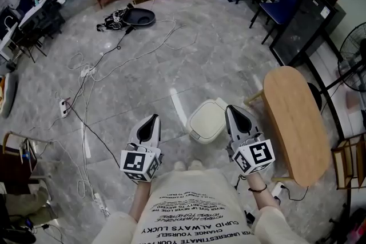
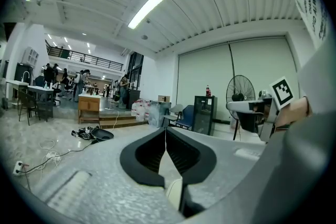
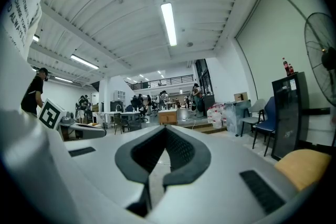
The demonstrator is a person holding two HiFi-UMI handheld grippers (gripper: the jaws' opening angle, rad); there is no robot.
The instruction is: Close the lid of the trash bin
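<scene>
A: While the trash bin [image 1: 198, 133] stands on the floor [image 1: 171, 54] between the tools, how far along is this?

B: Its lid [image 1: 209, 117] looks flat and down from above — likely done. The left gripper [image 1: 153, 120] and right gripper [image 1: 234, 111] hover beside it, jaws together, empty.

The head view looked steeply down on the floor [image 1: 171, 66], with the left gripper [image 1: 152, 118] and right gripper [image 1: 233, 108] near. Both gripper views faced level, sharing the far black cabinet [image 2: 203, 114].
</scene>
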